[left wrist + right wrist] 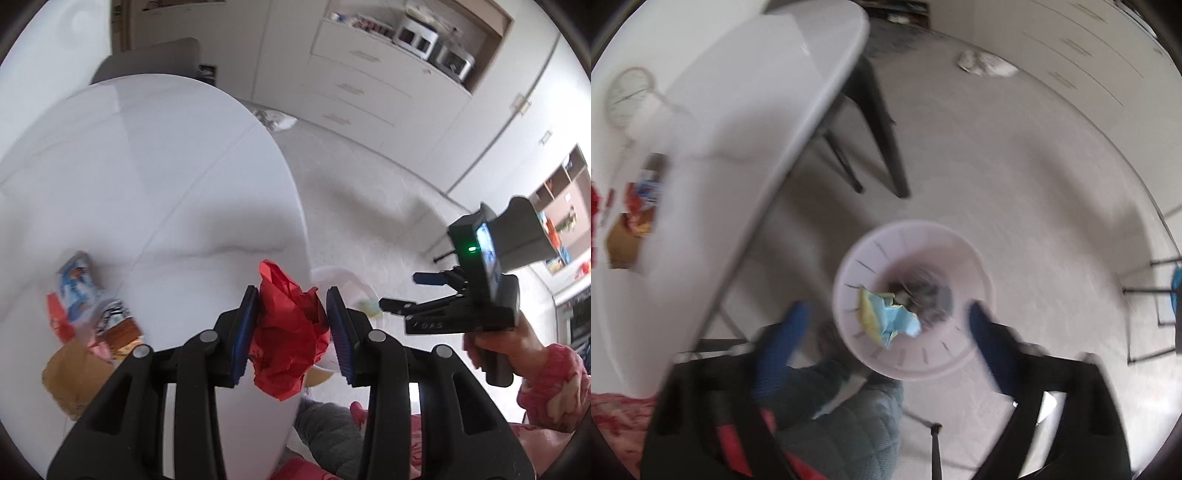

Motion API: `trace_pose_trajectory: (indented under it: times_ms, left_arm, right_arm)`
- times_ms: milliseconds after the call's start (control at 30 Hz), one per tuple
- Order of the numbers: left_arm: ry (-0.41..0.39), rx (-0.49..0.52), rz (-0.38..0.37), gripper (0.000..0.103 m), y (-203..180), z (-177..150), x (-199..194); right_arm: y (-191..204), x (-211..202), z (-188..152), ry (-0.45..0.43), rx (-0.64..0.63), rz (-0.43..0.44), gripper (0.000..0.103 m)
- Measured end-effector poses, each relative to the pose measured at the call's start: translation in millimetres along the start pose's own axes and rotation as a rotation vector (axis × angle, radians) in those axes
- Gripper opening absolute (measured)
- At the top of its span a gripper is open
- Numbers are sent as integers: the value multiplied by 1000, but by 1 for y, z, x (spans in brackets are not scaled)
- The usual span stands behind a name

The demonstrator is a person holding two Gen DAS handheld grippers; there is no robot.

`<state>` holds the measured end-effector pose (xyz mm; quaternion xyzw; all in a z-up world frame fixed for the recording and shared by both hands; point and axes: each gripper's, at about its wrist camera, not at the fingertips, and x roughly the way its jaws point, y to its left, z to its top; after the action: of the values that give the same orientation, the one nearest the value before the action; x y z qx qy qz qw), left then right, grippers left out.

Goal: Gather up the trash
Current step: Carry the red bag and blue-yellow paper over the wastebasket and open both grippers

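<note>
My left gripper [291,314] is shut on a crumpled red paper [290,332], held over the white table's edge [295,206]. Further trash lies on the table at the left: a blue-and-white wrapper [75,288] and a brown paper piece [70,376]. My right gripper [890,325] stands open above a white waste bin [912,299] on the floor, nothing between its pads. A crumpled blue-and-yellow paper [890,317] lies inside the bin. From the left wrist view the right gripper [399,291] shows at the right, held by a hand in a pink sleeve [546,380].
A dark chair [871,129] stands on the pale carpet beside the table. White drawers and shelves [369,85] line the far wall. A white crumpled cloth [986,62] lies on the floor. A person's quilted grey trouser leg [849,435] is below the grippers.
</note>
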<state>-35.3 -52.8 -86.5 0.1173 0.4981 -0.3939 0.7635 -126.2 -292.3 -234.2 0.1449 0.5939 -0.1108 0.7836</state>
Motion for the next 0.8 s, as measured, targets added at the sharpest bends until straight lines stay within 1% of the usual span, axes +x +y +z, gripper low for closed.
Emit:
trace_pose_trajectory:
  times_ms: [67,100,167,233,467,567,600,667,767,800]
  left_arm:
    - [21,21,-2,38,-10,0,7]
    - [27,27,-4,38,-13,1,9]
    - [45,42,-20,38,-23,4,17]
    - [61,60,-30,38,-34,6,24]
    - [112,123,-92,38,-68,14,50]
    - [154,145,-124,39,-83,15,70]
    - [171,151,-124,42,-88,15,80]
    - [198,161,-125,67,-94,12,96]
    - [209,169,-111,76,-100,9,106]
    - [216,163,-114,77,-100,9,108]
  right_arm:
    - [-8,3,-4,13,28,5,94]
    - [-13,1,-6,15,52,20,96]
    - [-22,-6,-8,0,85,36,100]
    - [-36,-18,-13,-22,112,45,100]
    - [-50,-47,-15,-72,122,14,100]
    - [-56,-58,-21,-95,126,-4,100]
    - [-58,-60,-21,-100,130,-4,100]
    - [-61,-64,-23,-109,140,-6,100]
    - [-67,-68,-24,-123,152,-11,100]
    - [-68,-70,-25,-130,158,-11,100]
